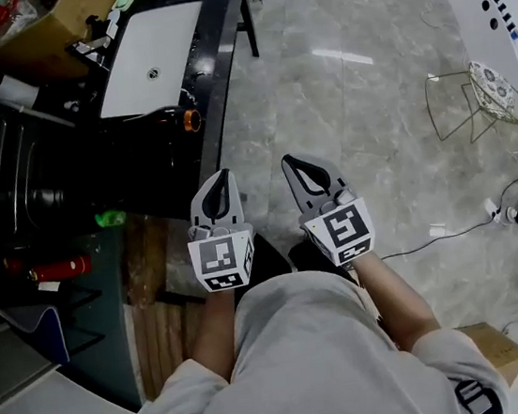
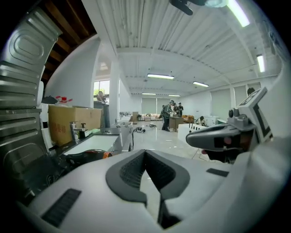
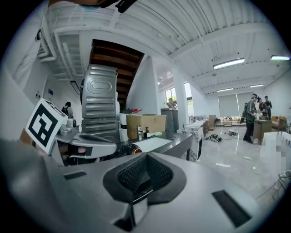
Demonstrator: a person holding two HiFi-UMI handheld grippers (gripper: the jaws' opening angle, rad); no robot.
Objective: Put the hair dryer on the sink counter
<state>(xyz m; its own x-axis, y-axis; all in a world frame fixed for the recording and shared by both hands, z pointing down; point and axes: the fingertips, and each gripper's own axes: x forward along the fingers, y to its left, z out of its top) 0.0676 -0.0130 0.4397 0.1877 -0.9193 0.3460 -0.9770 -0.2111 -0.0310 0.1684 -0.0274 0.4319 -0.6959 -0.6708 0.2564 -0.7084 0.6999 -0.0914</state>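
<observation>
Left gripper: the left gripper (image 1: 221, 183) has its jaws together with nothing between them, and is held close in front of the person's body.
Right gripper: the right gripper (image 1: 300, 169) also has its jaws together and empty, just beside the left one at its 3 o'clock.
Hair dryer place: the black hair dryer with a copper-orange nozzle ring (image 1: 161, 122) lies on its side on the dark sink counter (image 1: 210, 73). It sits just at 6 o'clock of the white rectangular basin (image 1: 148, 50), with the ring end toward the counter edge at 3 o'clock.
Task stage: likely done, since the dryer is on the counter and well apart from both grippers.
Handling: probably a stiff plastic shell, fairly light, with the weight toward the barrel. The smooth round body could roll or slip, so the handle looks the safer place to grip. No cord can be made out.
Head view only: gives the plan layout — basin, dryer, and a brown cardboard box (image 1: 56, 29) at 11 o'clock on the counter.
Left gripper view only: shows the dryer (image 2: 88, 156) low at 9 o'clock and the right gripper (image 2: 218, 136) at 3 o'clock.
Right gripper view only: shows the orange ring (image 3: 135, 149) at eye level just past the left gripper (image 3: 84, 140) — with people standing far off at 3 o'clock.
</observation>
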